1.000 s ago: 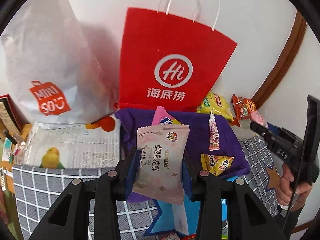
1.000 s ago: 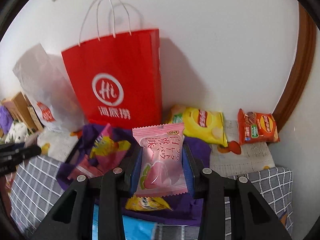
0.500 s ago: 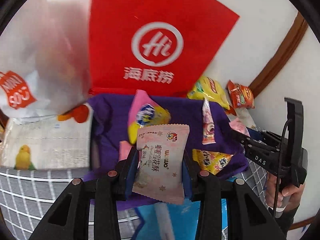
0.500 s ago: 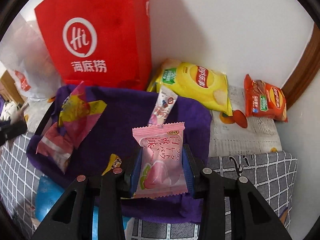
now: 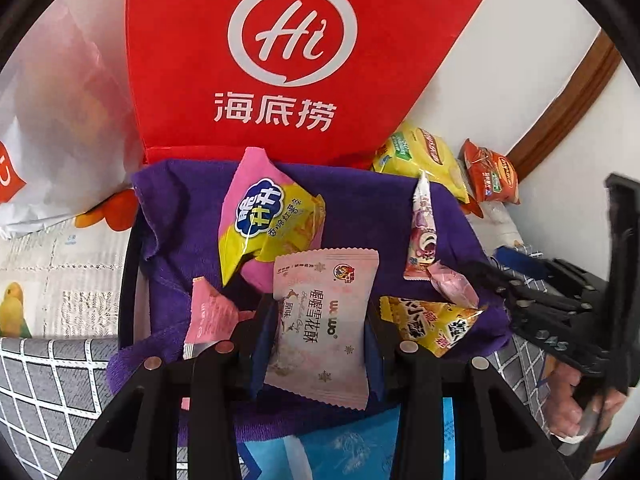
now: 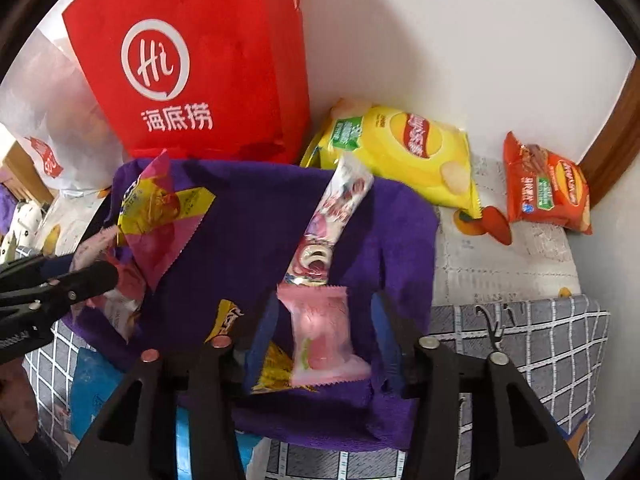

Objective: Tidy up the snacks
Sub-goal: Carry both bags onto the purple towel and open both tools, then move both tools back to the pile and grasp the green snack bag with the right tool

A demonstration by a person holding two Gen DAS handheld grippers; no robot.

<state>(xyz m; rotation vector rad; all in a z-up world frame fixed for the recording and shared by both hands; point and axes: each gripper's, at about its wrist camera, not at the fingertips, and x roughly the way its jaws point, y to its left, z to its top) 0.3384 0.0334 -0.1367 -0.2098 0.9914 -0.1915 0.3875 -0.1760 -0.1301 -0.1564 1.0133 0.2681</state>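
My left gripper (image 5: 318, 340) is shut on a pale pink snowflake-pastry packet (image 5: 324, 320), held above the purple-lined basket (image 5: 192, 208). My right gripper (image 6: 324, 332) is open; a pink peach-candy packet (image 6: 320, 332) sits loose between its fingers over the purple cloth (image 6: 248, 216). In the basket lie a pink-and-yellow packet (image 5: 268, 220), a long white-pink stick packet (image 5: 420, 232) and a yellow triangular packet (image 5: 432, 324). The right gripper shows at the right edge of the left wrist view (image 5: 532, 300).
A red paper bag (image 5: 280, 52) stands against the wall behind the basket, a white Miniso bag (image 5: 52, 120) to its left. A yellow chips bag (image 6: 404, 152) and an orange chips bag (image 6: 548, 192) lie to the right. A grey checked cloth (image 6: 540, 340) covers the front.
Both grippers moved forward and down over the basket. My right gripper opened and the pink peach-candy packet slipped loose between its fingers. The left still grips its packet.
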